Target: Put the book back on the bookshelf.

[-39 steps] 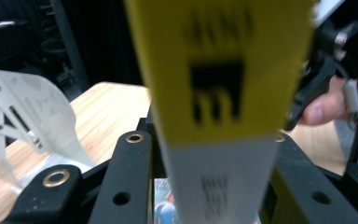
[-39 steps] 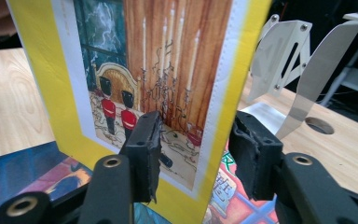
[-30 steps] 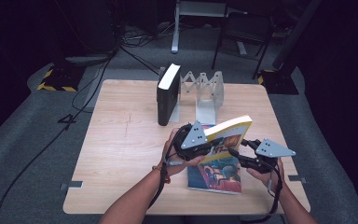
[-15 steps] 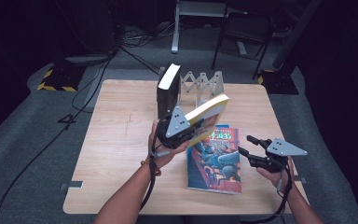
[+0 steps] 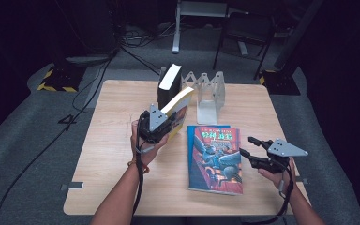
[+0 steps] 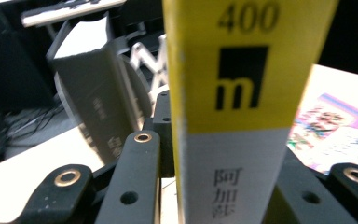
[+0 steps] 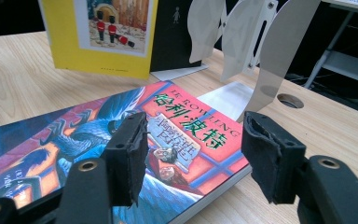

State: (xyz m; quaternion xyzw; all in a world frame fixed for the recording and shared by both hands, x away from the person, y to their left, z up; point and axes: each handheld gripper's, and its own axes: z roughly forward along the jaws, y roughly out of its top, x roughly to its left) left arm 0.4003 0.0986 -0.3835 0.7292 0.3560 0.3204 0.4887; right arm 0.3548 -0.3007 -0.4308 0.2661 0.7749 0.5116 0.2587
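My left gripper (image 5: pixel 163 125) is shut on a yellow book (image 5: pixel 179 107), held upright above the table just in front of the black book (image 5: pixel 169 83). In the left gripper view the yellow spine (image 6: pixel 242 93) stands between both jaws of the left gripper (image 6: pixel 223 186). A colourful illustrated book (image 5: pixel 214 157) lies flat on the table (image 5: pixel 112 140). My right gripper (image 5: pixel 249 146) hovers at its right edge. Its jaws have just been opening and stand apart with nothing between the pads (image 7: pixel 129 156); the right gripper (image 7: pixel 200 156) looks over the colourful cover (image 7: pixel 74 140).
A folding metal book rack (image 5: pixel 211 91) stands at the table's far middle, with the black book upright at its left end. In the right gripper view the rack's plates (image 7: pixel 265 42) rise behind the colourful book. Cables and stands lie on the floor beyond the table.
My left gripper has carried the yellow book off the colourful book, to the left and toward the rack, tipping it upright. The right gripper has stayed in place, its jaws a little wider.
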